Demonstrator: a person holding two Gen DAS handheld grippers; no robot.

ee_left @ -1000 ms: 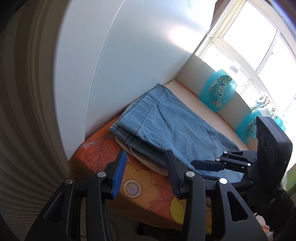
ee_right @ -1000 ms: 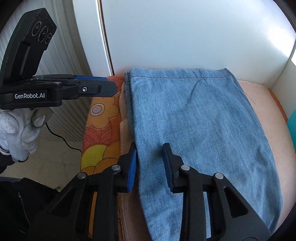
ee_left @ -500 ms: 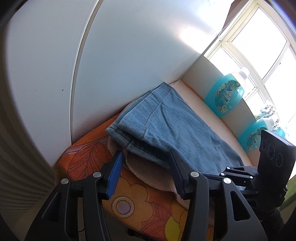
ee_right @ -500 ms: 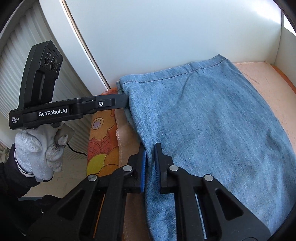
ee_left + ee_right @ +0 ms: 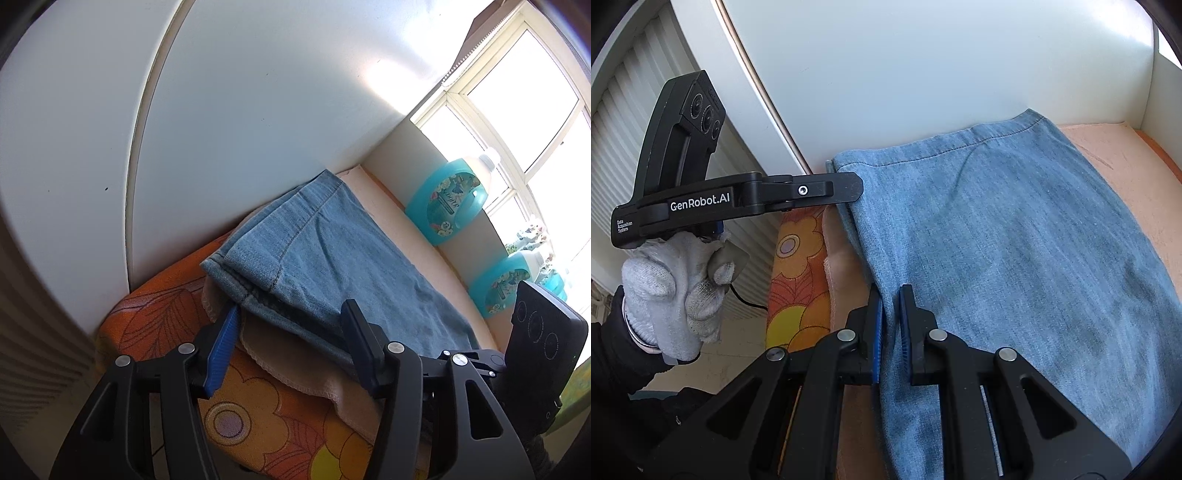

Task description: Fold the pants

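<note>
Light blue denim pants (image 5: 1015, 236) lie folded flat on a peach towel (image 5: 1108, 155) against a white wall. In the left wrist view the pants' (image 5: 332, 254) hemmed corner is near. My left gripper (image 5: 288, 332) is open, its jaws on either side of the pants' near edge at that corner. It shows in the right wrist view (image 5: 849, 186), side-on, at the pants' far left corner. My right gripper (image 5: 891, 314) is shut on the pants' left folded edge, nearer the front.
An orange flowered cover (image 5: 166, 325) lies under the towel. Two turquoise detergent bottles (image 5: 450, 199) stand by the window at the right. A white radiator (image 5: 624, 122) is at the left, the white wall close behind the pants.
My right gripper closed on the pants' left edge. My left gripper moved forward to the pants' corner, still open.
</note>
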